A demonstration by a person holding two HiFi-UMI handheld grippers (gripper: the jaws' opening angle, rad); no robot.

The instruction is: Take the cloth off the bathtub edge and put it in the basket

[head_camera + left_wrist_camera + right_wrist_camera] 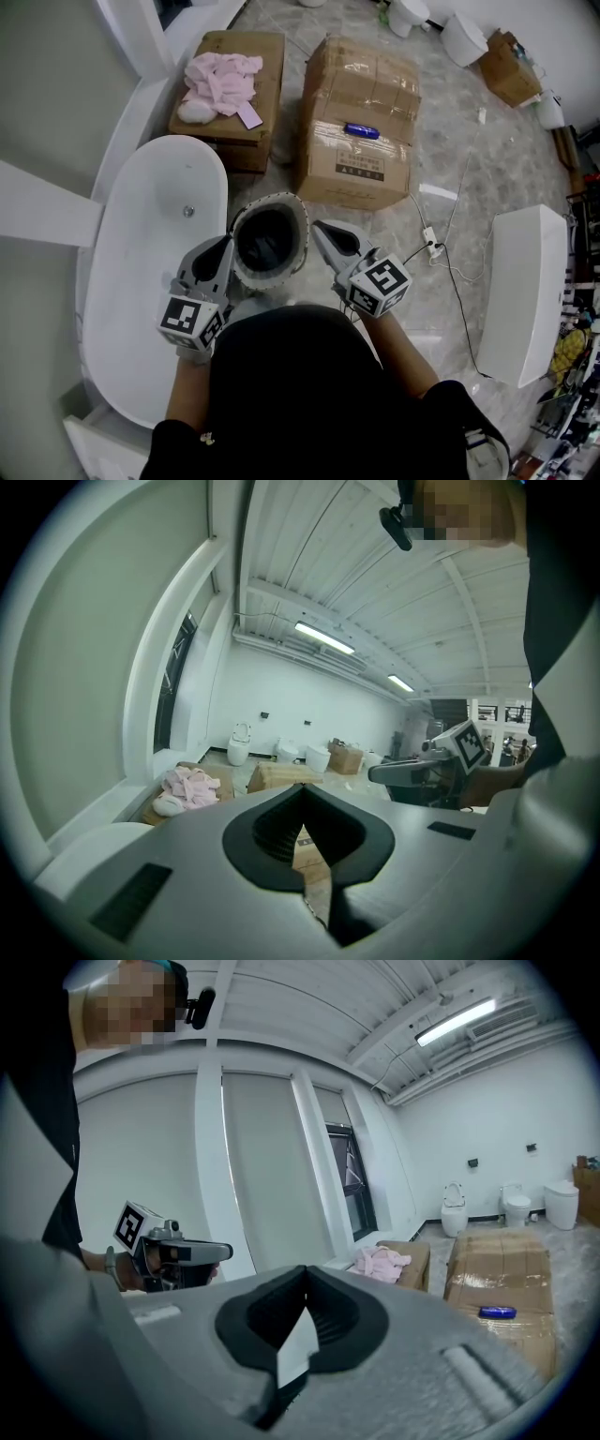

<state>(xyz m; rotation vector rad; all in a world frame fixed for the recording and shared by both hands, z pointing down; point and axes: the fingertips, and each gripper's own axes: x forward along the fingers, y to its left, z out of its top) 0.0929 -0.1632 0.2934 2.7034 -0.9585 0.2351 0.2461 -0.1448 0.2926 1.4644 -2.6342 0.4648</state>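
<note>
The pink cloth (220, 82) lies on a cardboard box (269, 49), well beyond both grippers. The left gripper (223, 248) and right gripper (323, 232) are closed and empty.

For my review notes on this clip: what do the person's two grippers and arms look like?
The left gripper and right gripper are matching grey, tapered, beak-like shells. Each carries a white cube printed with black square markers. Black ribbed pads line the jaws. The person wears a black top whose sleeves leave the forearms bare.
</note>
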